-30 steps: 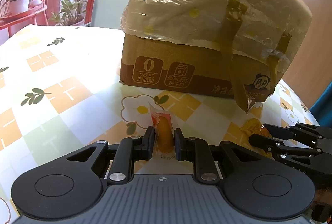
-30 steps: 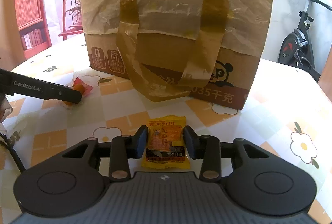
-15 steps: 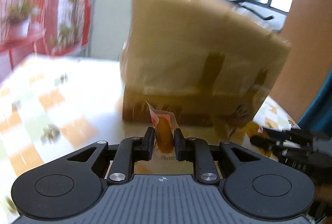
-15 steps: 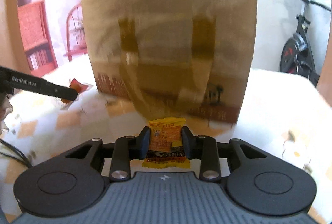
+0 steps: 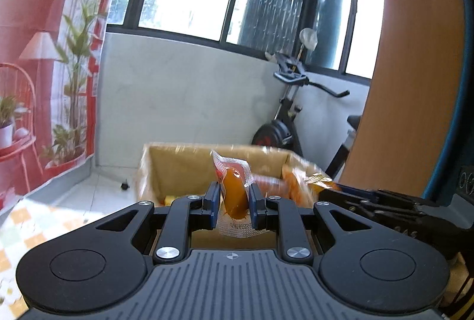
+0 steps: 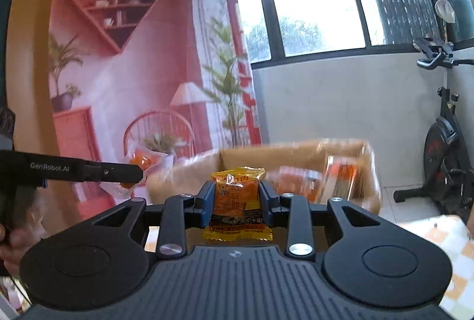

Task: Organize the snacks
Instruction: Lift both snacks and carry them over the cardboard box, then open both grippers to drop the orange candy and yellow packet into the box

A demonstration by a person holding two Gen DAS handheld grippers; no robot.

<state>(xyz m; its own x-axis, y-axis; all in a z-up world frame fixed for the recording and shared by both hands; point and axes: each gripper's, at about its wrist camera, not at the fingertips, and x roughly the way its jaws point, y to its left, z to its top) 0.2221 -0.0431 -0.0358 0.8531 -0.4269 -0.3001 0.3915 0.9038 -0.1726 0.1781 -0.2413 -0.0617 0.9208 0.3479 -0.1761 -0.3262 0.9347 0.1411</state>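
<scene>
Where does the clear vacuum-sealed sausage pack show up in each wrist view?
Left wrist: sausage pack at centre, pinched in the left tool, in front of the open cardboard box.
Right wrist: left of centre, at the left tool's tip.
Shared landmark: the exercise bike by the window wall.

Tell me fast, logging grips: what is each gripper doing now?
Left gripper: shut on the clear-wrapped sausage snack.
Right gripper: shut on the yellow snack packet.
</scene>
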